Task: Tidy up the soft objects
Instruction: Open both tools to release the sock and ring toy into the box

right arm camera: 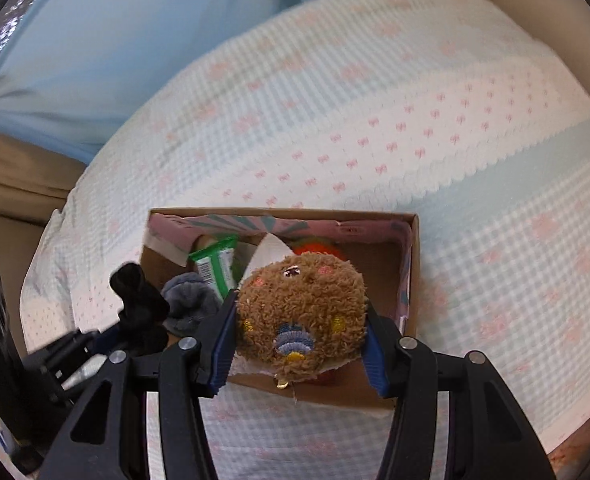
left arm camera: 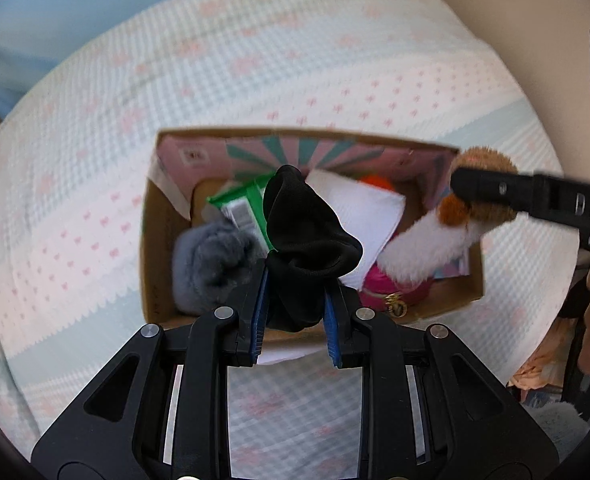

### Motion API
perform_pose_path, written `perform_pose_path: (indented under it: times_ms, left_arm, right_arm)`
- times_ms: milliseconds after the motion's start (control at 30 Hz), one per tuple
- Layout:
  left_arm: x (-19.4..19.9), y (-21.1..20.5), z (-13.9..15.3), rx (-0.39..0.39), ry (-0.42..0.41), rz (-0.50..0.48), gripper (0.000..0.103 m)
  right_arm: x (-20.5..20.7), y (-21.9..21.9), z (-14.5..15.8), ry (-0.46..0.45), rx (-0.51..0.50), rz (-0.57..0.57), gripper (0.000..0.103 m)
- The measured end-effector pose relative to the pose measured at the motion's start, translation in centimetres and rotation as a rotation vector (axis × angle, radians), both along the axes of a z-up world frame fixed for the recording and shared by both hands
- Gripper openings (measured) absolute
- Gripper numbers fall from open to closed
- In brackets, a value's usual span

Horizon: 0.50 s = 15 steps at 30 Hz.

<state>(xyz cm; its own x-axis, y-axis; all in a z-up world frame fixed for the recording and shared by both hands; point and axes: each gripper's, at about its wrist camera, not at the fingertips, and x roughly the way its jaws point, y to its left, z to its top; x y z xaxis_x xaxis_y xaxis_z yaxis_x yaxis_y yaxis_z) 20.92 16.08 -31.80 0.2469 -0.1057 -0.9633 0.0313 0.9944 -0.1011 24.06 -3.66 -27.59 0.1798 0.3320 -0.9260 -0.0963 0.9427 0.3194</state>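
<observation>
Your left gripper (left arm camera: pixel 295 312) has its jaws clamped on a black sock (left arm camera: pixel 307 232); the sock's long axis runs toward 12 o'clock, over the cardboard box (left arm camera: pixel 155 240) on the bed (left arm camera: pixel 255 80). Your right gripper (right arm camera: pixel 299 344) has its jaws gripping a brown plush toy (right arm camera: pixel 301 312), directly above the box's 6 o'clock rim. Both loads hang over the box opening, so the likely next step is a release; the left load sits nearer the box's 9 o'clock side.
</observation>
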Motion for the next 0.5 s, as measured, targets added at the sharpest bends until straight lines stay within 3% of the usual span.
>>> perform_pose_path:
  times_ms: [267, 333, 367, 400, 433, 467, 500]
  left_arm:
    - [1.2, -0.8, -2.8, 0.014, 0.064, -0.002, 0.021]
    - [1.6, -1.2, -2.9, 0.036, 0.06, -0.016, 0.028]
    - [1.8, -1.4, -2.8, 0.047, 0.062, -0.018, 0.05]
    - [2.0, -1.5, -2.7, 0.067, 0.064, -0.018, 0.087]
    - [2.2, -1.6, -2.6, 0.09, 0.057, -0.013, 0.1]
    - [2.2, -1.5, -2.3, 0.097, 0.039, -0.01, 0.102]
    - [2.3, -1.5, -2.1, 0.09, 0.035, -0.009, 0.102]
  right_arm:
    - [2.7, -0.5, -2.8, 0.089, 0.02, -0.055, 0.051]
    - [3.1, -0.6, -3.0, 0.094, 0.02, -0.073, 0.052]
    - [3.3, -0.7, -3.2, 0.098, 0.02, -0.082, 0.055]
    - [3.4, -0.8, -3.3, 0.105, 0.015, -0.092, 0.057]
    - [3.6, -0.9, -3.5, 0.111, 0.009, -0.096, 0.064]
    - [3.7, -0.9, -3.6, 0.117, 0.002, -0.093, 0.08]
    - [3.8, -0.9, -3.6, 0.117, -0.004, -0.088, 0.09]
